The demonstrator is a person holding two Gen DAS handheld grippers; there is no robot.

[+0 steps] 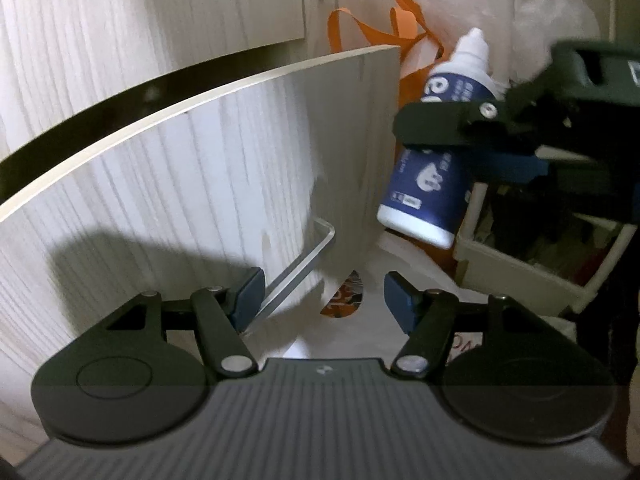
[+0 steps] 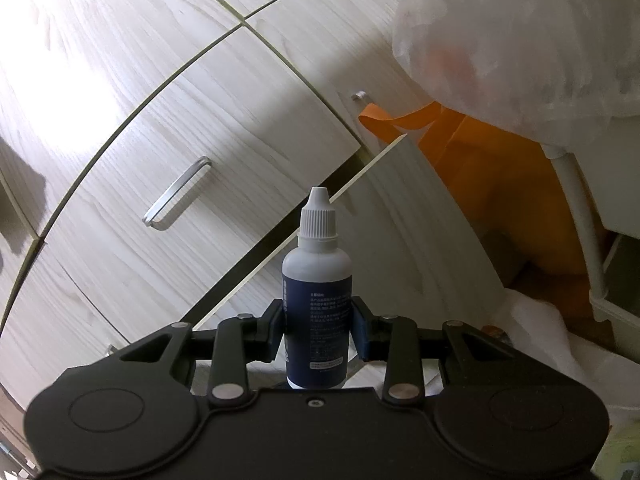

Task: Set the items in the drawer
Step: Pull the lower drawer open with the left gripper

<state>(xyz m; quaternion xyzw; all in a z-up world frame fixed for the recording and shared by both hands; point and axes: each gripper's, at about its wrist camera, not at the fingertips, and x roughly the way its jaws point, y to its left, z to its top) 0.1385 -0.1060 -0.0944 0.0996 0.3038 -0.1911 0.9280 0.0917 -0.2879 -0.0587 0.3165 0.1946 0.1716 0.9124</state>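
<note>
Backdrop: pale wood drawer (image 1: 192, 168) fronts, one pulled ajar.
Right tool (image 2: 318, 330): clamped on dropper bottle (image 2: 318, 280).
Left tool (image 1: 324, 292): spread wide, empty.

No legible text on bottle (image 2: 316, 312) label.

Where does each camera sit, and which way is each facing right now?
Left wrist: on the left gripper, open, facing the open drawer front and its handle; the right gripper shows at right.
Right wrist: on the right gripper, facing the dresser, shut on the bottle.
Shared: bottle, drawer, orange bag.
</note>
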